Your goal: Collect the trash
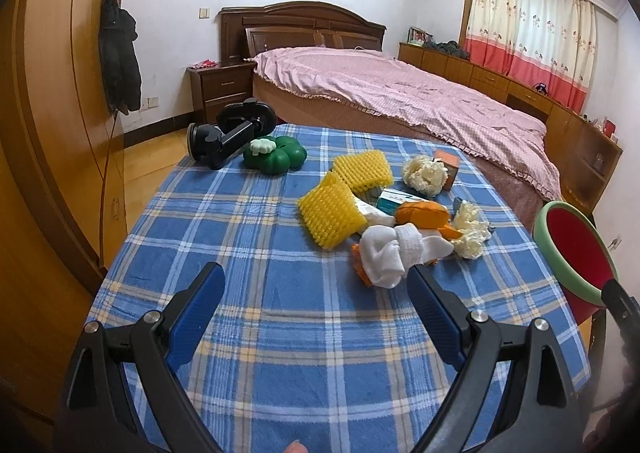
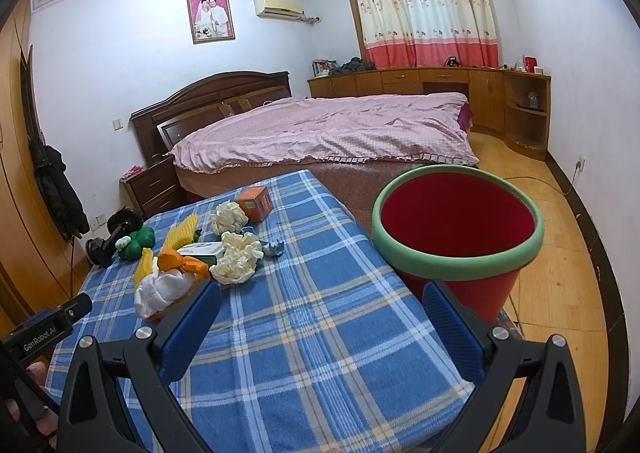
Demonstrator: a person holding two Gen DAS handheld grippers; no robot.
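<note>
Both views are evenly and fairly brightly lit by soft indoor light; no lamp shows, and the curtain (image 2: 428, 9) far beyond the tongs glows pale as if backlit. Shadows are faint: only a soft dark patch lies on the surface (image 1: 280, 313) under the left tongs (image 1: 316, 289) and the right tongs (image 2: 320, 305). No strong glare appears, just small highlights on the metal screws of the tongs. Fisheye distortion bends walls, ceiling mouldings and wardrobe (image 1: 48, 133) sharply towards the edges, with black vignette in the corners. Focus is sharp ahead of the tongs; the extreme rim smears slightly.
</note>
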